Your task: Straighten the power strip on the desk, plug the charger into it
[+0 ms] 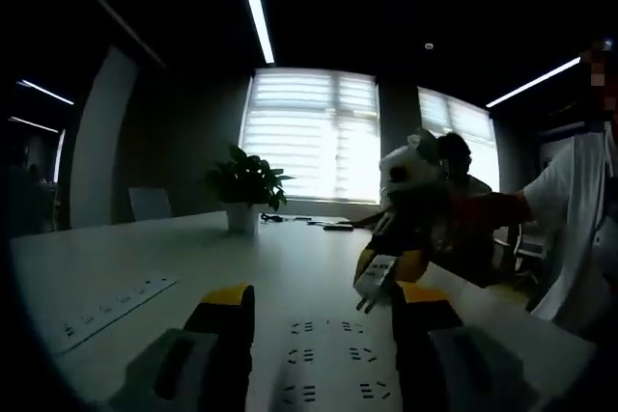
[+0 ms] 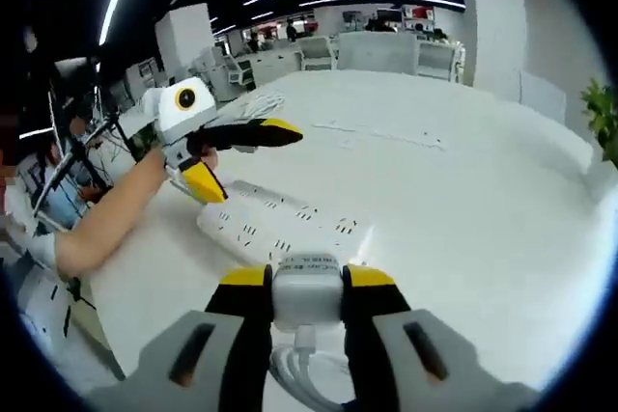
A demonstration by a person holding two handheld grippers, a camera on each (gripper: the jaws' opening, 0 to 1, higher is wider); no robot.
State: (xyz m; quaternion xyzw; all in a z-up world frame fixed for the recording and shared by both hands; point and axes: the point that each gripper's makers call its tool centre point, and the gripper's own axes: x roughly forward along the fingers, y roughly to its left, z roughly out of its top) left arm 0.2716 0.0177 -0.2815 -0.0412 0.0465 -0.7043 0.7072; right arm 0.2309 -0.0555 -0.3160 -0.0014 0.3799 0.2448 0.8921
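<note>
A white power strip [image 1: 328, 359] lies flat on the white desk [image 1: 290, 258], between the jaws of my left gripper [image 1: 323, 294], which stands open just above it. My right gripper [image 1: 389, 265] hangs over the strip's right side, shut on a white charger [image 1: 375, 279] with its prongs pointing down. In the right gripper view the charger [image 2: 307, 298] sits clamped between the yellow-tipped jaws of my right gripper [image 2: 309, 279], its white cable [image 2: 299, 366] coiled below. The strip [image 2: 280, 224] lies just beyond it, with the left gripper [image 2: 259, 164] open over its far end.
A second long power strip [image 1: 106, 308] lies on the desk to the left. A potted plant [image 1: 246, 185] stands at the far end before bright windows. A person's arm [image 2: 106, 214] holds the left gripper. Office chairs [image 2: 377, 50] line the desk's far side.
</note>
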